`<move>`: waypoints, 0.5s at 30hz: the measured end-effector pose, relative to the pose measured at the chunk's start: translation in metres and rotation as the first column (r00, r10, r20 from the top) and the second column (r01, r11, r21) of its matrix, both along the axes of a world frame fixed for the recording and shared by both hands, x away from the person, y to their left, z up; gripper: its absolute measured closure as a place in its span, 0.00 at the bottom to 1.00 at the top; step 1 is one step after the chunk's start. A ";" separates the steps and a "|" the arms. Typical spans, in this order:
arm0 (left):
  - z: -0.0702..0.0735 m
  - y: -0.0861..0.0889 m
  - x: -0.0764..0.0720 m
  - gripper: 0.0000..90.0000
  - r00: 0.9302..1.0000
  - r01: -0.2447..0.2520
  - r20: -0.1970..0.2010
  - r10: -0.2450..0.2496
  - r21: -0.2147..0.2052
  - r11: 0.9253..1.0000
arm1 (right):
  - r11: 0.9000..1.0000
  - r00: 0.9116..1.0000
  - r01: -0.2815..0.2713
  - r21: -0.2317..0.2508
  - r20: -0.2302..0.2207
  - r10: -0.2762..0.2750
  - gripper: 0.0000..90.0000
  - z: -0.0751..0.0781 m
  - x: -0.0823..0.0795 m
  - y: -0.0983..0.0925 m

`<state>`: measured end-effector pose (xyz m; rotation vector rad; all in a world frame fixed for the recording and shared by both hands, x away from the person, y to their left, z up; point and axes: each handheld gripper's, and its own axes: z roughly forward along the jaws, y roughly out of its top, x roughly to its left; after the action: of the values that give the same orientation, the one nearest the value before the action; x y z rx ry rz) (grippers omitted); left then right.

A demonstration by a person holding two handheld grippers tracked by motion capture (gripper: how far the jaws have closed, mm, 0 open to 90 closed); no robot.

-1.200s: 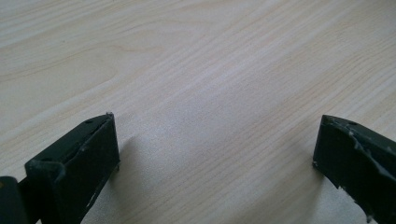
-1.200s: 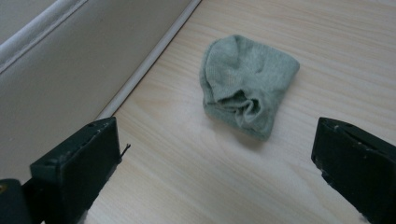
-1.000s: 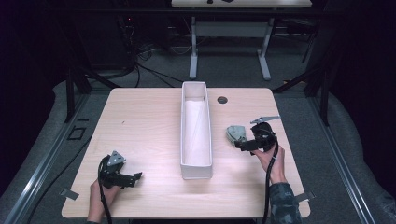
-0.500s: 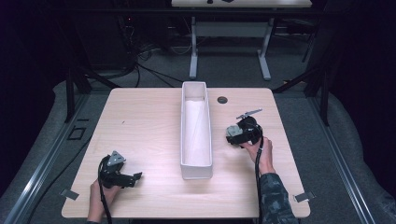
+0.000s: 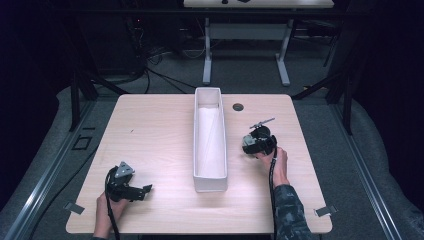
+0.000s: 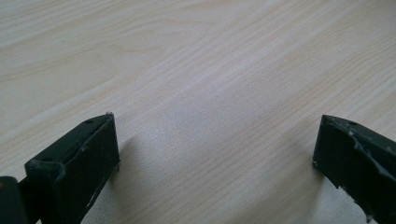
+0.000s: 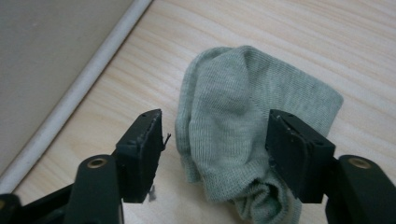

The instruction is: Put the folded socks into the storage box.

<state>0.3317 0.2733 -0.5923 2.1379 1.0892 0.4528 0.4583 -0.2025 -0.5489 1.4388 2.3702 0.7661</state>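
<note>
A crumpled grey-green sock (image 7: 243, 116) lies on the pale wooden table (image 5: 155, 130), just right of a long white bin (image 5: 210, 181). My right gripper (image 7: 215, 116) is open and straddles the sock, one black jaw on each side of it. In the high view this gripper (image 5: 253, 145) stands over the sock, right of the bin's middle, and covers most of it. My left gripper (image 5: 146, 190) rests near the table's front left corner. Its jaws (image 6: 218, 120) are wide open over bare wood with nothing between them.
The bin's side wall (image 7: 46, 46) stands close to the right gripper's left jaw. A small black round hole (image 5: 238, 107) sits at the table's back, right of the bin. Bare wood spreads left of the bin. Dark floor and cables lie beyond the table.
My right gripper has moved left, toward the bin, from beside the sock to over it, and now straddles it. The left gripper has not moved.
</note>
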 end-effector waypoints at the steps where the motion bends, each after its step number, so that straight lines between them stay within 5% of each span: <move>1: 0.000 0.000 0.000 0.00 1.000 0.000 0.000 0.000 0.001 1.000 | 1.000 1.000 0.016 -0.014 -0.002 -0.017 0.44 -0.003 0.001 -0.001; 3: 0.000 0.000 0.000 0.00 1.000 -0.001 -0.001 0.001 0.000 1.000 | 1.000 1.000 0.005 0.009 -0.022 -0.005 0.46 -0.005 0.002 -0.002; 5: 0.000 0.000 0.000 0.00 1.000 -0.001 -0.001 0.001 0.000 1.000 | 0.999 0.999 0.048 -0.012 0.002 -0.048 0.49 -0.007 0.001 -0.003; 8: 0.000 0.000 0.000 0.00 1.000 -0.001 -0.001 0.001 0.000 1.000 | 0.999 1.000 0.018 0.026 -0.021 -0.018 0.51 -0.007 0.002 -0.005; 15: 0.000 0.000 -0.001 0.00 1.000 -0.003 0.000 0.003 0.000 1.000 | 0.999 1.000 0.026 -0.032 0.007 -0.025 0.62 -0.008 -0.001 -0.002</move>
<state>0.3311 0.2732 -0.5924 2.1362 1.0921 0.4541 0.4578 -0.2040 -0.5572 1.4484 2.3435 0.7221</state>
